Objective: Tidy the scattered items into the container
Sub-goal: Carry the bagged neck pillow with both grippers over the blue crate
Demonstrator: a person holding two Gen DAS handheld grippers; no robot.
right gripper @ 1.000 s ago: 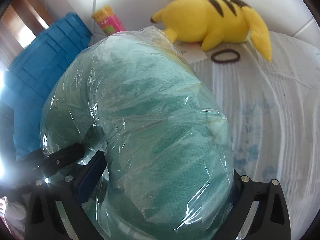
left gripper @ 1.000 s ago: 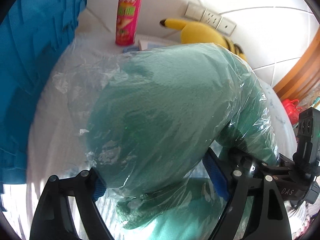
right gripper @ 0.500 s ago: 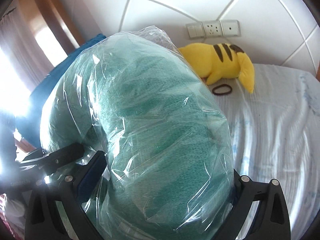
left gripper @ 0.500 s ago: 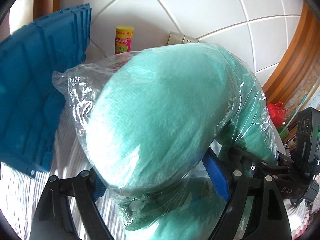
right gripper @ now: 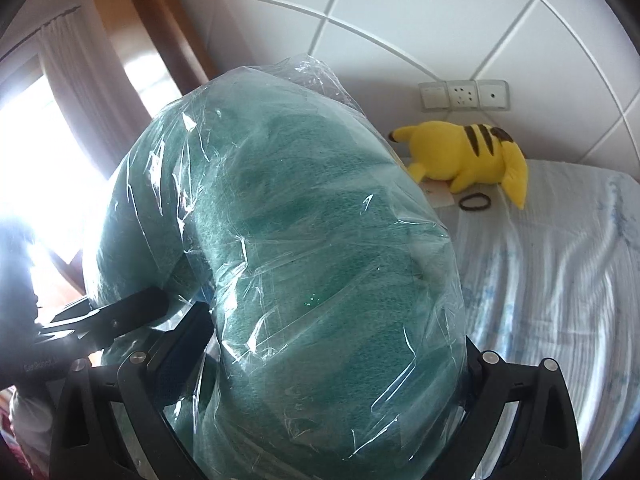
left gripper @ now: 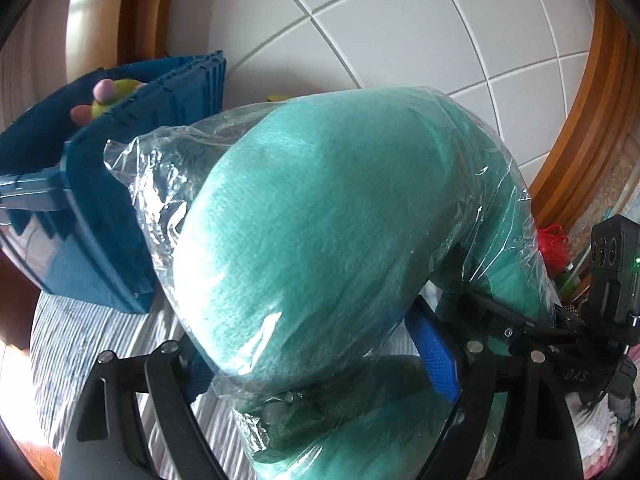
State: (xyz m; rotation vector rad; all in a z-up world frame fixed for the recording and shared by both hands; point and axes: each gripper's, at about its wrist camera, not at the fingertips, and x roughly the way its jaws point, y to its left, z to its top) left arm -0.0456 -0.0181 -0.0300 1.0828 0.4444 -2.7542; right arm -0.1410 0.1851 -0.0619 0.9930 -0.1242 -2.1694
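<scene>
While both tools grip one item, the step in hand reads as the carry toward the bin. Left gripper (left gripper: 320,364): jaws spread wide, clamped on one arm of the neck pillow (left gripper: 328,220), blue pad pressed into the plastic wrap. Right gripper (right gripper: 332,368): jaws likewise wide, closed on the other arm of the pillow (right gripper: 304,264).

Pillow position: held off the striped bedsheet (left gripper: 92,344), filling the centre of both frames. Blue bin (left gripper: 100,216) sits at the left of the left-wrist frame, open top, a yellow-green toy (left gripper: 116,96) showing inside at upper left. Pillow is near the bin wall but not yet over the opening.

Orientation: U-shaped; the curved back points up and away from the cameras, the two arms run down into the jaws. No single long axis; the widest span runs lower left to upper right in the left-wrist frame.

Next move, as judged: shift left, clear the rim, then open both tools together. Bulk may snag the rim.

Yellow plush (right gripper: 464,156) and hair tie (right gripper: 474,202) lie at upper right, right-wrist frame, not yet tidied.
</scene>
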